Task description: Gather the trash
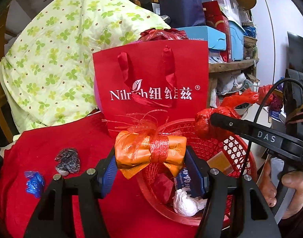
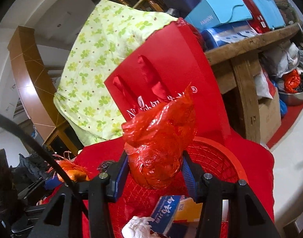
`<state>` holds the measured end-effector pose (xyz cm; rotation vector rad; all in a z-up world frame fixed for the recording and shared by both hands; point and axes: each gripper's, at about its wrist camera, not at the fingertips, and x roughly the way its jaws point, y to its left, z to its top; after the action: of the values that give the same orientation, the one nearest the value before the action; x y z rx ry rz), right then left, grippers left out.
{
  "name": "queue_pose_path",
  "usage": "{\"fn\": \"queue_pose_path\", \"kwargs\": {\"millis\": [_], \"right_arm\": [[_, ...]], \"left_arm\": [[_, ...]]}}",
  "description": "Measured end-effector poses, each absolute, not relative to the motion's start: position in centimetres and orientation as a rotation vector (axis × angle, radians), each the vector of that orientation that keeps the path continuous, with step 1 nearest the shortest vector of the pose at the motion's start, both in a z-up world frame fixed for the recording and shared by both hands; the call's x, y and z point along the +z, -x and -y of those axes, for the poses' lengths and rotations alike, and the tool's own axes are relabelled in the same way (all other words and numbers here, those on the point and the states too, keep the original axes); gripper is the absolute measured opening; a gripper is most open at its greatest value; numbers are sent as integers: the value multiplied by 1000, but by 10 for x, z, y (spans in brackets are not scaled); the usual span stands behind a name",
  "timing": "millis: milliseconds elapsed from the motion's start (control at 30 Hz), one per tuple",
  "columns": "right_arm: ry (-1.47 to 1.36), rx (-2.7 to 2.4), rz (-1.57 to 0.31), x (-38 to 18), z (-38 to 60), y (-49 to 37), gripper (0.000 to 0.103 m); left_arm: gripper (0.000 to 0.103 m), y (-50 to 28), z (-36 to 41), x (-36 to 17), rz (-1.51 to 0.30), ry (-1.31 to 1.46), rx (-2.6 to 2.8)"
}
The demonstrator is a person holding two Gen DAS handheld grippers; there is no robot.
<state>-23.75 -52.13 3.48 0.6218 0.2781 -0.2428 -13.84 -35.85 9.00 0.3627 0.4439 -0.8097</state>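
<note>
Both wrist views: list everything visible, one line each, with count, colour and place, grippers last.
basket: 1, red, on the red cloth, right
tissue: 1, white, in basket
carton: 1, blue-white, in basket
orange wrapper: 1, orange with red ribbon, in left gripper
red bag: 1, red, in right gripper, above basket
black scrap: 1, on cloth, left
blue scrap: 1, on cloth, far left
gift bag: 1, red, behind basket
quilt: 1, green-patterned, behind
left gripper: shut
right gripper: shut

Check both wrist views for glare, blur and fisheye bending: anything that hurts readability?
Left wrist: sharp centre, red gift bag lettering partly hidden by its ribbon handles, edges bent, corners vignetted. Right wrist: specular glare on the red plastic bundle, wooden shelf curved by distortion, dark corners.
</note>
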Motion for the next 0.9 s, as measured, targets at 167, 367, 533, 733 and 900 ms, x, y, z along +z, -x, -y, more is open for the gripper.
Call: {"fn": "queue_pose_path", "kwargs": {"millis": [167,367,533,733,900], "right_arm": [[-639,-255,-287,32,527,238,54],[-654,-264,-269,31,531,243,55],[-683,-281,-265,29,536,244,67],[-680,-273,-232,35,530,243,67],[-627,-232,-182,48,510,238,67]], "left_arm": [[67,142,365,86,-454,-355,-851],[67,143,372,78,-487,-319,-929],[73,140,375,67,-528,-310,-967],[73,133,358,59,-530,-316,-922],[73,122,334,59,-517,-330,-825]]}}
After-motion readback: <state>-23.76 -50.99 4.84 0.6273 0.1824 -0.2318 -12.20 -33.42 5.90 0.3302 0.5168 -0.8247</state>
